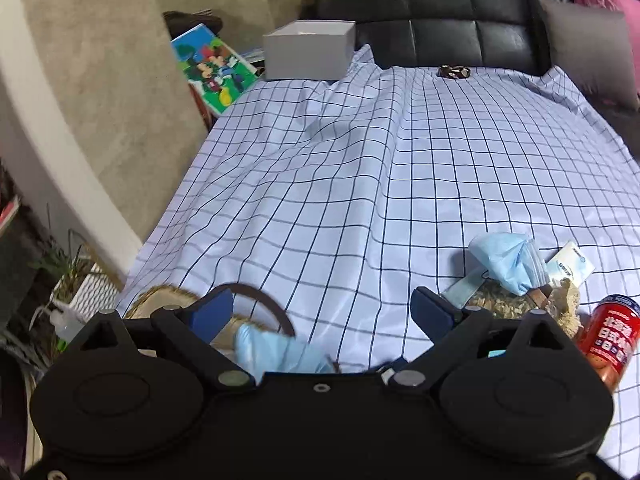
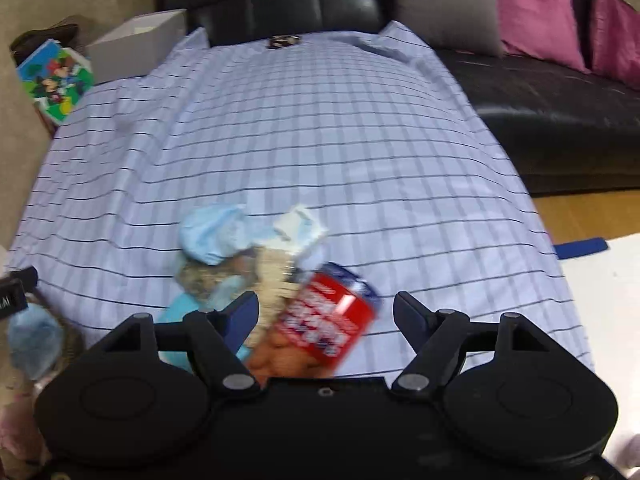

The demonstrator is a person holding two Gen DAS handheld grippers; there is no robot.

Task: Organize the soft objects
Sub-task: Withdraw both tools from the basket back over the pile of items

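Checked cloth: a pale blue sheet [image 1: 360, 184] with dark grid lines is covering the surface and wrinkling softly; it is serving as the landmark below.

Left wrist view
Left claw [image 1: 324, 312]: it is standing released, jaws wide apart, nothing pressing on the blue pads.
Basket [image 1: 168, 300]: a woven straw basket with a dark curved handle is sitting at the cloth's near left corner, partly hidden under the claw.
Soft item in basket [image 1: 276, 350]: a crumpled light-blue mask-like piece is lying at the basket's mouth, blurred.
Mask pile [image 1: 508, 260]: folded blue masks, thin and pleated, are resting on a second straw piece at the cloth's near right side.
Packet [image 1: 570, 266]: a flat white packet is lying just beside the pile.
Can [image 1: 612, 334]: a rigid red tin is standing beside the pile, at the cloth's near right edge.

Right wrist view
Right claw [image 2: 324, 316]: it is hanging released over the can [image 2: 324, 328], pads not touching it as far as the blur allows.
Pile [image 2: 216, 236]: the blue masks are lying beyond the can, towards the cloth's middle.

Step in hand, judged: the right claw is probably heading for the pile.
Doing it well: it should be reaching past the hard can, pinching the limp fabric at a thick fold, and lifting slowly so that layers are not slipping apart.
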